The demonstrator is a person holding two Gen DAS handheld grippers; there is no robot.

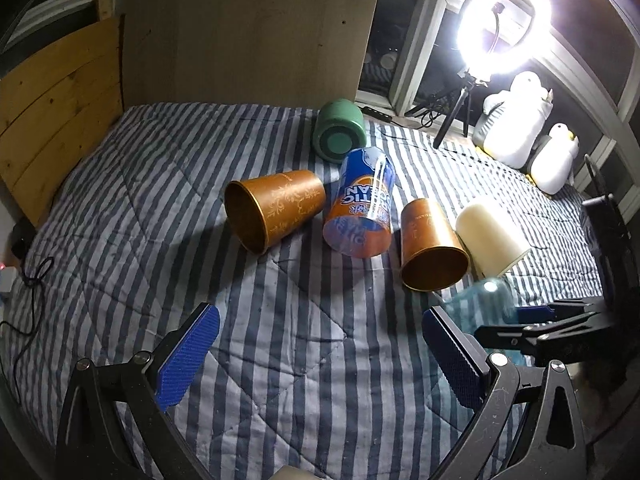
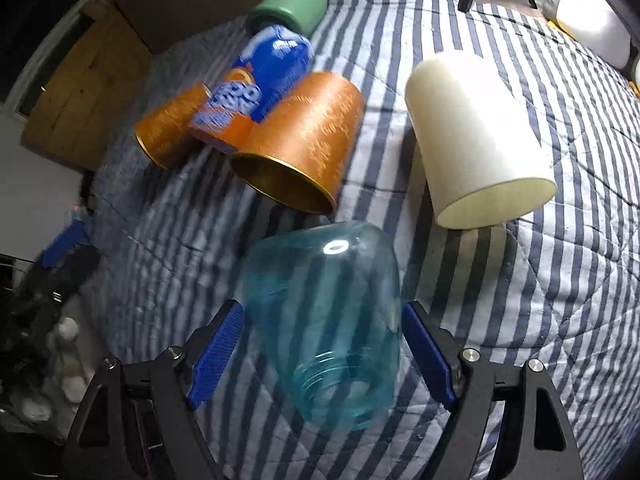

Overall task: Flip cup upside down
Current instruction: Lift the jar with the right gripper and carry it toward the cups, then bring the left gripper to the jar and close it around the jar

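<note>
1. Left wrist view: the left gripper (image 1: 316, 356) is hovering with jaws wide over the striped bed (image 1: 120, 216). Five cups are lying there: two orange (image 1: 276, 210), one printed blue (image 1: 362, 204), one green (image 1: 340, 130), one cream (image 1: 490, 238).
2. Right wrist view: the right gripper (image 2: 322, 350) is clamping one clear teal cup (image 2: 324, 320), base pointing away, above the bed.

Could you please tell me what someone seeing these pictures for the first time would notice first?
Probably the clear blue glass jar, base forward, between the fingers of the right hand-held gripper above the striped quilt. Next, the glaring ring light at the quilt's far right corner. Then the cups strewn on their sides mid-quilt: two copper ones, a blue-and-orange printed one and a cream one.
</note>
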